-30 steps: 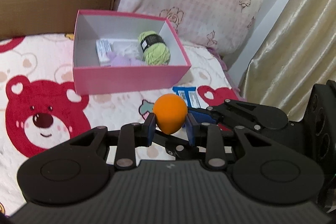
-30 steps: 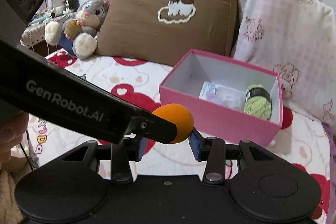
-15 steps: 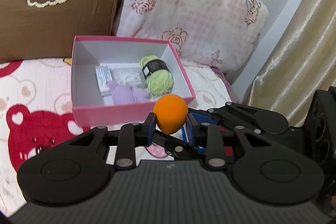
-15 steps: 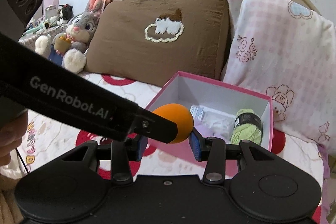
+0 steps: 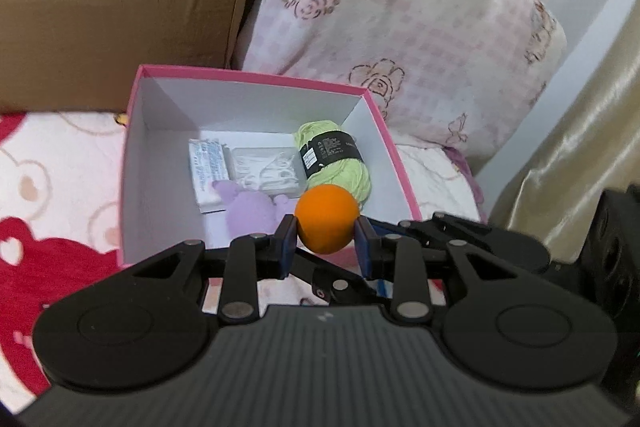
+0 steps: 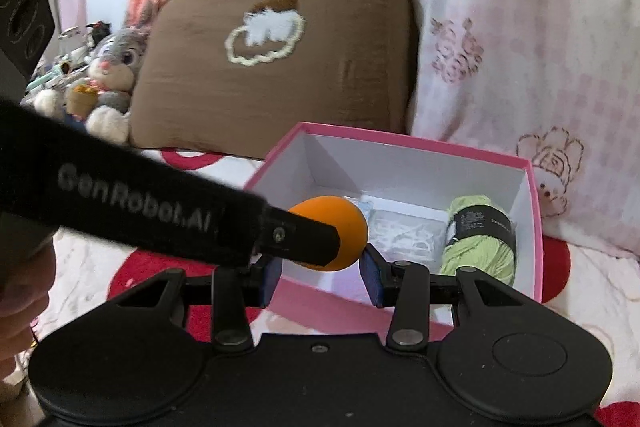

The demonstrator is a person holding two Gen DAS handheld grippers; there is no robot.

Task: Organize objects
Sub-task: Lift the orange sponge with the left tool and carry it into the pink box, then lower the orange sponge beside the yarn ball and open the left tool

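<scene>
An orange ball (image 5: 326,219) sits between the blue pads of my left gripper (image 5: 326,242), which is shut on it. In the right wrist view the same ball (image 6: 348,227) also lies between the pads of my right gripper (image 6: 320,277), which is shut on it, with the left gripper's finger (image 6: 296,237) crossing in front. The ball hangs over the near part of an open pink box (image 5: 256,73). Inside the box lie a green yarn skein (image 5: 336,163), a purple soft toy (image 5: 248,207), a white packet (image 5: 208,171) and a clear bag (image 5: 268,171).
The box (image 6: 400,139) rests on a bear-print bedspread (image 5: 48,187). A brown pillow (image 5: 120,7) and a pink checked pillow (image 5: 400,19) stand behind it. A gold curtain (image 5: 580,155) hangs at right. A plush rabbit (image 6: 112,75) sits far left by the headboard.
Both grippers have carried the orange ball forward toward the pink box. The ball was short of the box's front wall and now hangs over its near interior. The grip looks unchanged.
</scene>
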